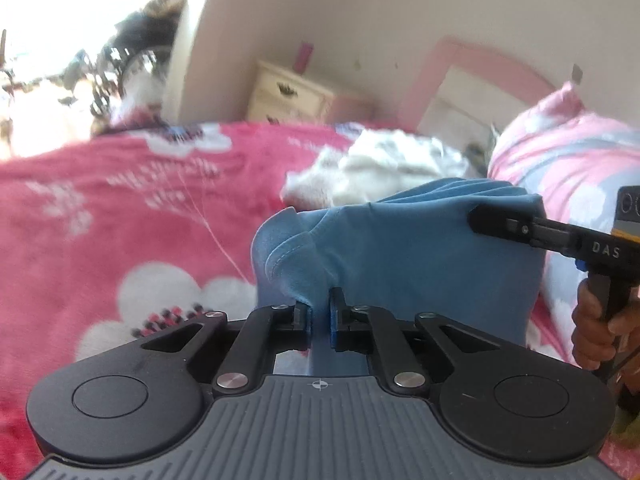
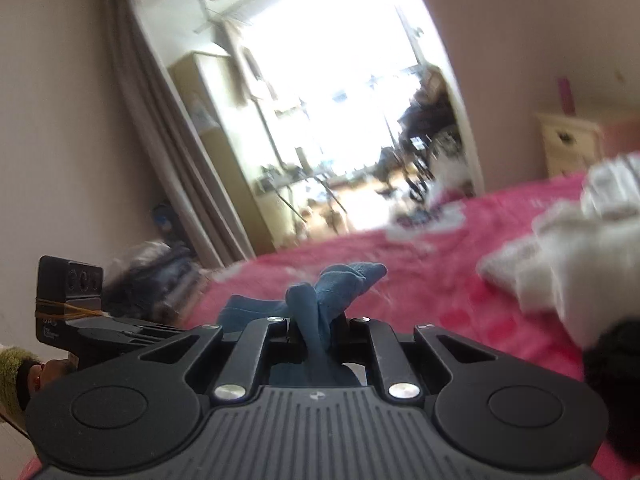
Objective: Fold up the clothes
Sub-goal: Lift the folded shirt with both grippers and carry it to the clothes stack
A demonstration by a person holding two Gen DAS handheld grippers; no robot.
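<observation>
**Blue garment held between two grippers over the bed**

Left wrist view: the left gripper [image 1: 319, 322] pinches the blue garment's [image 1: 400, 248] edge; the right gripper [image 1: 486, 218] clamps its far corner ahead-right.

Right wrist view: the right gripper [image 2: 318, 330] bites bunched cloth [image 2: 340, 280]. Such shallow bites could slip under tension.

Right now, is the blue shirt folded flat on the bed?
No. The blue garment hangs lifted, pinched by the left gripper and right gripper.
</observation>
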